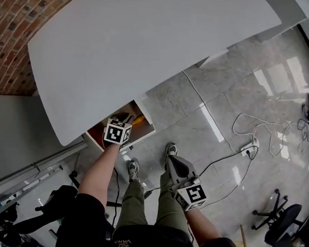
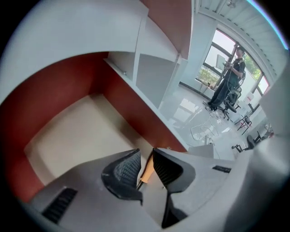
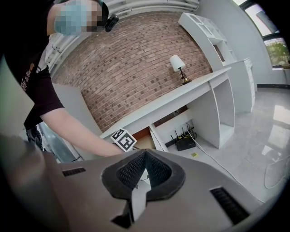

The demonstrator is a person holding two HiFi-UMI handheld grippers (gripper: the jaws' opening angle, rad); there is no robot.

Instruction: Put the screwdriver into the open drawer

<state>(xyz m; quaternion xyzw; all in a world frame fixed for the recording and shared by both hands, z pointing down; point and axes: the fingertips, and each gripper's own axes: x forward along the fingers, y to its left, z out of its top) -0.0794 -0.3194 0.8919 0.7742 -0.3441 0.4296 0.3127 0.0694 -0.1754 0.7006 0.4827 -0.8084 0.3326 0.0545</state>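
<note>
Over the roomy drawer (image 2: 68,136), left gripper (image 2: 146,155) tight on screwdriver (image 2: 147,170); right gripper (image 3: 145,157) closed.

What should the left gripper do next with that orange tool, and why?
Probably lower a little and open its jaws. The left gripper is shut on the screwdriver, whose orange handle shows between the jaws, right over the bare floor of the open drawer, so letting go should drop it inside.
</note>
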